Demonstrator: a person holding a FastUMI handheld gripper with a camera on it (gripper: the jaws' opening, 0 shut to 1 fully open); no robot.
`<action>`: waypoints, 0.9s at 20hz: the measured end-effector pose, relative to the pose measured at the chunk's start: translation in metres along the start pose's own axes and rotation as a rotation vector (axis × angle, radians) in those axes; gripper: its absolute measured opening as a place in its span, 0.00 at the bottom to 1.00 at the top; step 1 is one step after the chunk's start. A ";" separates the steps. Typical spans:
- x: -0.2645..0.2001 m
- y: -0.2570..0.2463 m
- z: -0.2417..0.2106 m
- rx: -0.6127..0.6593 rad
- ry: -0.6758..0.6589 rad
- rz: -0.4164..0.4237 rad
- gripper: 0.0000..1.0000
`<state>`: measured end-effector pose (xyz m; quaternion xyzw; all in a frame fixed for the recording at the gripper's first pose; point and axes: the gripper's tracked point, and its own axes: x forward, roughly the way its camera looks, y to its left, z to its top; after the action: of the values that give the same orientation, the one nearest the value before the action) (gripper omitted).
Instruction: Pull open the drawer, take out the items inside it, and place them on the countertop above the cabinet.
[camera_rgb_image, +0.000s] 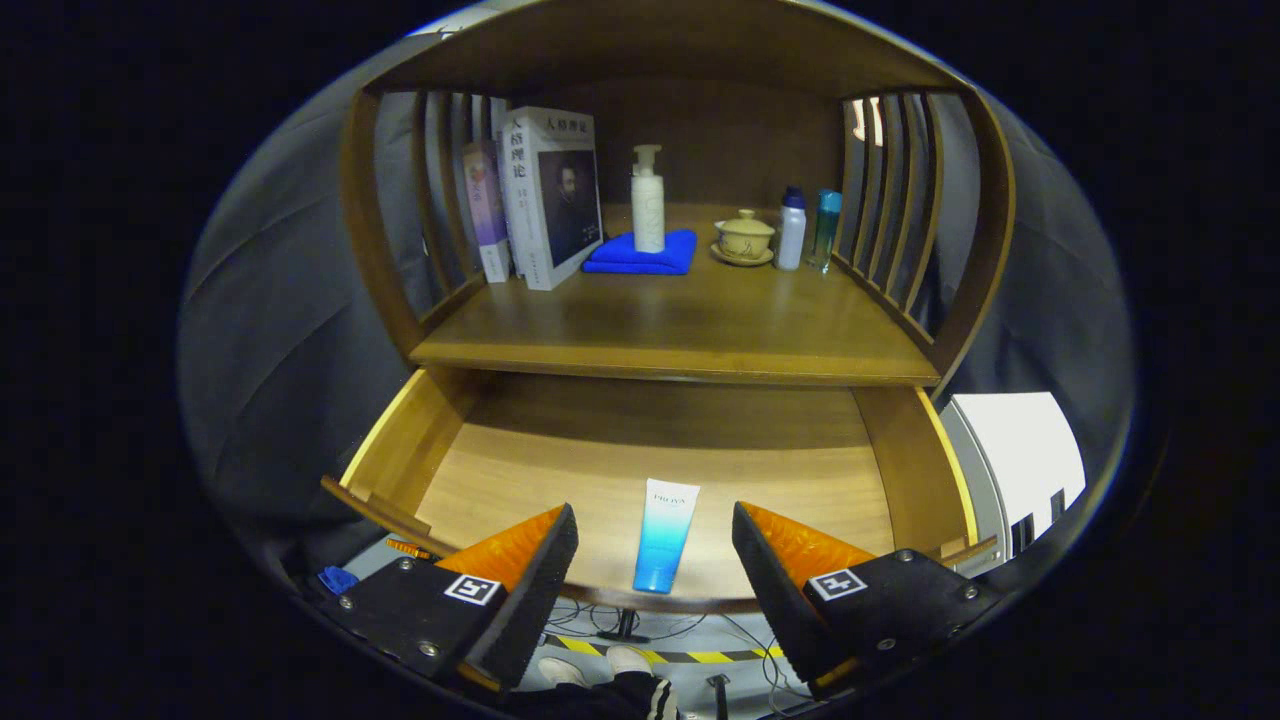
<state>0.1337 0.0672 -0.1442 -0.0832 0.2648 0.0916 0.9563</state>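
Dark cloth walls surround a wooden cabinet (670, 60) with slatted sides. Its tabletop (680, 325) carries, from about ten o'clock across to two o'clock, a row of upright books (545, 195), a folded blue cloth (642, 255) with a white pump bottle (648, 200) standing on it, a lidded tea bowl on a saucer (744, 238), then a white bottle with a blue cap (791, 228) and a clear teal bottle (825, 230) side by side. Below the tabletop the drawer (420, 440) stands pulled open. On its floor, near the front edge, lies a white-and-blue tube (664, 535), cap end toward six o'clock. The claw (655, 545) is spread wide and holds nothing; its two orange-backed fingers (520, 560) flank the tube at eight and four o'clock without touching it. Beneath the drawer front, yellow-black floor tape (690, 656) and a person's shoes (595, 665) show.
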 end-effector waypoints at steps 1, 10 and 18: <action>0.010 -0.001 0.000 0.008 0.020 0.000 0.96; 0.077 -0.010 -0.043 0.030 0.287 -0.011 0.96; 0.098 -0.011 -0.071 0.060 0.450 -0.031 0.95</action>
<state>0.1833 0.0548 -0.2543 -0.0774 0.4728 0.0480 0.8764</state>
